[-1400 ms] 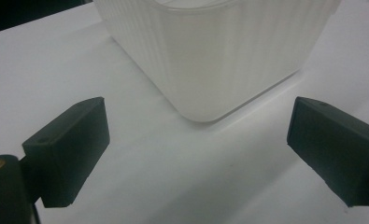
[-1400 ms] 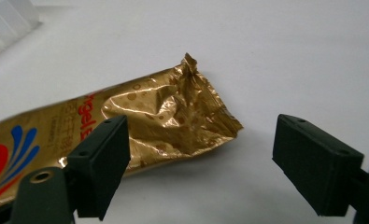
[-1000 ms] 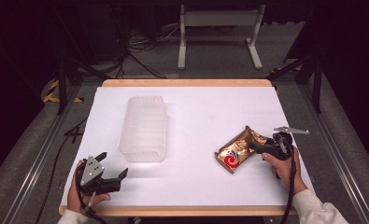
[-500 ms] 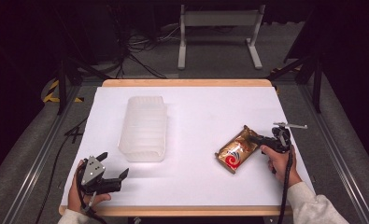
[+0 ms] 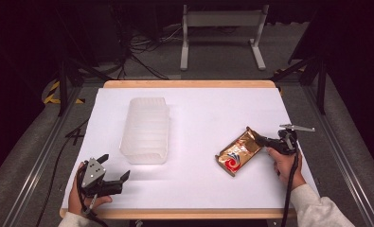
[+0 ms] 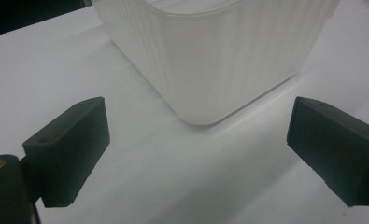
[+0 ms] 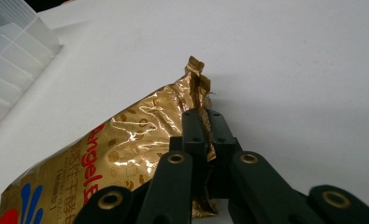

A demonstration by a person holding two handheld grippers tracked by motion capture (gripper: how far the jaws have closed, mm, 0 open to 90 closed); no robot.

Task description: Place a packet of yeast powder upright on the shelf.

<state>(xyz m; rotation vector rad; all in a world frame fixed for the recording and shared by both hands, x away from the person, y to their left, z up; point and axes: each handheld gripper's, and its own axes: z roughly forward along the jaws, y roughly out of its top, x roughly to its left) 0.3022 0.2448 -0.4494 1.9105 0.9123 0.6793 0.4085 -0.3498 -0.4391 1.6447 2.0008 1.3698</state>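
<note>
Right claw (image 7: 204, 122) just clamped on gold packet (image 5: 237, 154) edge

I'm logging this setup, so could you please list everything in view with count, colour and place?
packet: one, gold with red and blue print, right part of the table, its sealed end pinched
bin: one, translucent white, ribbed, left of centre
table: one, white top with wooden edge
stand: one, grey, on the floor beyond the table
cables: several, black, on the floor beyond the table
right gripper: one, black, fingers just closed on the packet's end
left gripper: one, black, fingers open, near the bin
hands: two, at the near edge
</note>
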